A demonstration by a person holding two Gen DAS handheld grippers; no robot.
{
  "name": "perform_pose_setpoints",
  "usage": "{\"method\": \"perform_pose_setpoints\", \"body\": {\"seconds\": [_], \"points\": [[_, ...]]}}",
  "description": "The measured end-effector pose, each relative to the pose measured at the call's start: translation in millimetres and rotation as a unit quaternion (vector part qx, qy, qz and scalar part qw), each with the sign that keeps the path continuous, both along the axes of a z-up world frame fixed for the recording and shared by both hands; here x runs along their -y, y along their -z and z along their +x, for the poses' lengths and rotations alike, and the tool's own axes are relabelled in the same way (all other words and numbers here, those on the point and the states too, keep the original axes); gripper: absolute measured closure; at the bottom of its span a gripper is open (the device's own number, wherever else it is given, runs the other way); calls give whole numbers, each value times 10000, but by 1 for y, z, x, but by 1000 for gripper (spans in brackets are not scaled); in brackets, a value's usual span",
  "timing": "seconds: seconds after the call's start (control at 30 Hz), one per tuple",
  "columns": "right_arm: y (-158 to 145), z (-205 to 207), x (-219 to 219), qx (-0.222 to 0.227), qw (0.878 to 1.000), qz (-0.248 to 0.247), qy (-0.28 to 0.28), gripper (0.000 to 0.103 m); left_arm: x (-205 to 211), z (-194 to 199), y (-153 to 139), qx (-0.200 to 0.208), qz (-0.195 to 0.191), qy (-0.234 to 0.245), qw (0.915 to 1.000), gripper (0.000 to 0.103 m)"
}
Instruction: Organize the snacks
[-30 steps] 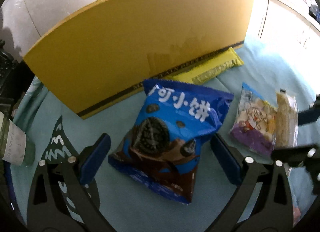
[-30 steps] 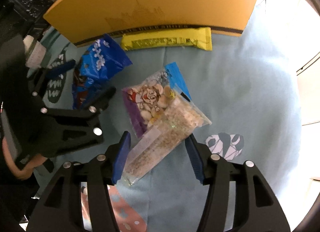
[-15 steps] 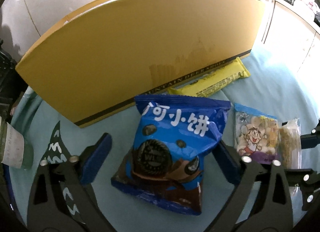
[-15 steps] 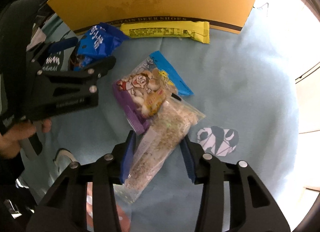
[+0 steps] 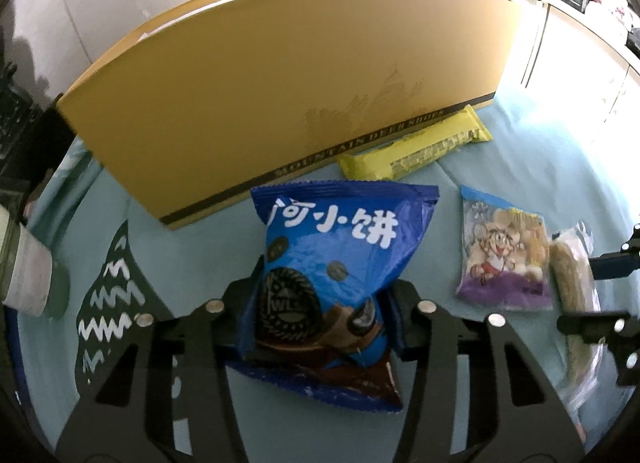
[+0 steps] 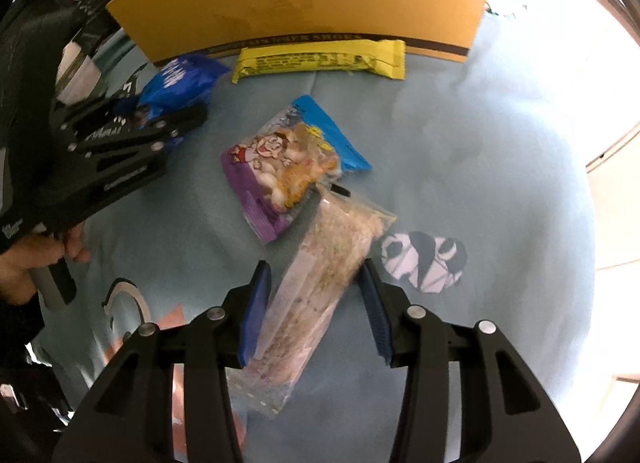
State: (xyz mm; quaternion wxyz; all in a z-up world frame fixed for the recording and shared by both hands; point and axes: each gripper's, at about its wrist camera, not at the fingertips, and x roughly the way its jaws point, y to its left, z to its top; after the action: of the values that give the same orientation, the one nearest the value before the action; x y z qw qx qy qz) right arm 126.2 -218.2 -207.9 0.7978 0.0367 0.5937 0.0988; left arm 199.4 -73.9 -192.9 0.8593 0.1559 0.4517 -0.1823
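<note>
My left gripper [image 5: 326, 303] is shut on the lower part of a blue cookie bag [image 5: 340, 255], which also shows in the right wrist view [image 6: 180, 81]. My right gripper [image 6: 316, 303] is open, its blue pads either side of a clear packet of pale grainy bars [image 6: 316, 283], apparently not touching it. That packet shows at the right in the left wrist view [image 5: 568, 283]. A purple and blue cartoon snack bag [image 6: 280, 167] lies beside it on the cloth. A yellow bar wrapper [image 6: 320, 59] lies along the foot of a yellow cardboard box [image 5: 280, 83].
A light blue cloth [image 6: 460, 143] with printed figures covers the table. A bottle with a white label [image 5: 24, 271] stands at the left. A hand [image 6: 28, 263] holds the left gripper's handle. White cabinets [image 5: 580, 47] stand at the back right.
My left gripper has closed on the blue cookie bag, which now bulges between the pads. My right gripper has moved forward along the clear packet, still open.
</note>
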Motion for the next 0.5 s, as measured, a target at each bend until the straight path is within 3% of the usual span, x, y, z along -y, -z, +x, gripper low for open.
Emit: {"method": "perform_pose_setpoints", "body": {"seconds": [0.1,0.3,0.33,0.37,0.4,0.5], "points": [[1,-8,4,-40,10000,-45,47,49,-6,-4,-1,-37,-86,-92,9999,54],[-1,-15,6,-55,9996,-277,76,48,-3,-2,5,21,23,-145,9999,50],[0,-14,6,-73,9995,-304,98,48,0,1,7,35,75,-142,9999,46],[0,-13,7,-73,9993,-344,82,48,2,3,8,39,97,-179,9998,30],[0,-14,5,-63,9990,-437,26,49,1,3,8,62,105,-226,9997,21],[2,-16,4,-6,9986,-519,-107,52,1,15,7,107,119,-373,9992,11]]}}
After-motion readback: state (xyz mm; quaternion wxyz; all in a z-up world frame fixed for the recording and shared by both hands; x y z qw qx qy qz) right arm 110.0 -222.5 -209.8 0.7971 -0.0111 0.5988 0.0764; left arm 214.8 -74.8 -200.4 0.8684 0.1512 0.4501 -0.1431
